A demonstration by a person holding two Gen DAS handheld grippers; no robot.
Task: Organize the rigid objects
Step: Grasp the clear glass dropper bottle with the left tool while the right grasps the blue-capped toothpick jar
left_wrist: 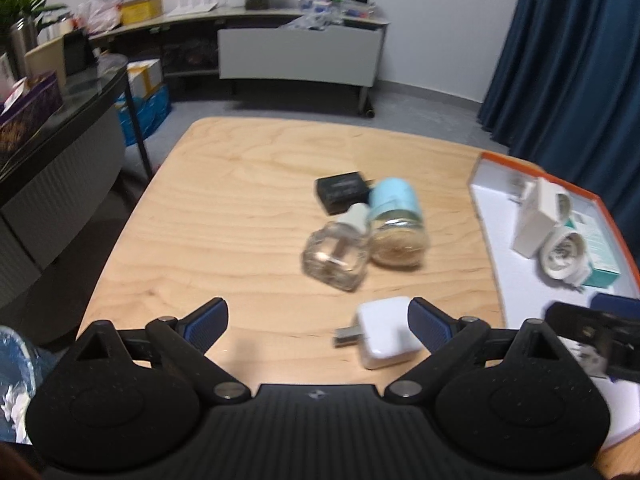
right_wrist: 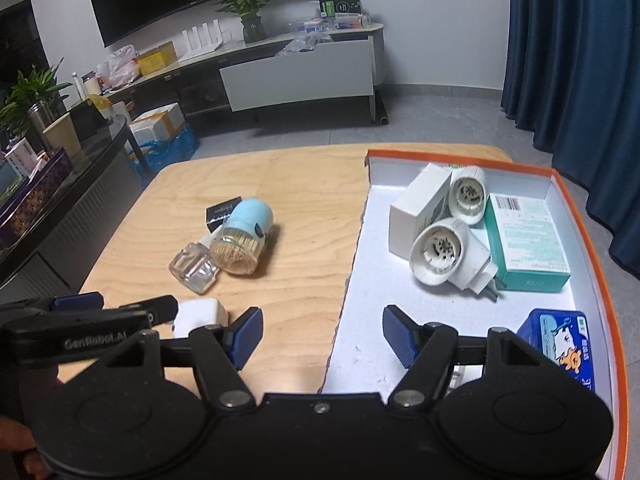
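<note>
Both hand-held grippers hang over the wooden table (left_wrist: 240, 184) with their blue-padded jaws spread and nothing pinched between them. Left hand-held gripper (left_wrist: 318, 322) points down at a white USB charger (left_wrist: 386, 332), which lies on the table just inside its right finger, close to the pad; whether pad and charger touch cannot be told. Right hand-held gripper (right_wrist: 322, 334) hovers over the near left edge of an orange-rimmed box lid (right_wrist: 580, 208), its left finger above bare table and its right finger above the lid's white floor.

Farther ahead of the left hand-held gripper, three things crowd together on the table: a clear square glass bottle (left_wrist: 334, 258) lying on its side, a toothpick jar with a pale blue cap (left_wrist: 396, 224) also lying down and touching the bottle, and a small black box (left_wrist: 342, 192) just behind them.

Ahead of the right hand-held gripper, inside the lid, a white carton (right_wrist: 420, 208) leans against two white plug-in holders (right_wrist: 448, 252) with round sockets, and a teal and white box (right_wrist: 528, 240) lies just beside them on the right. A blue packet with a cartoon bear (right_wrist: 560, 340) sits near the right finger, at the lid's right wall.
</note>
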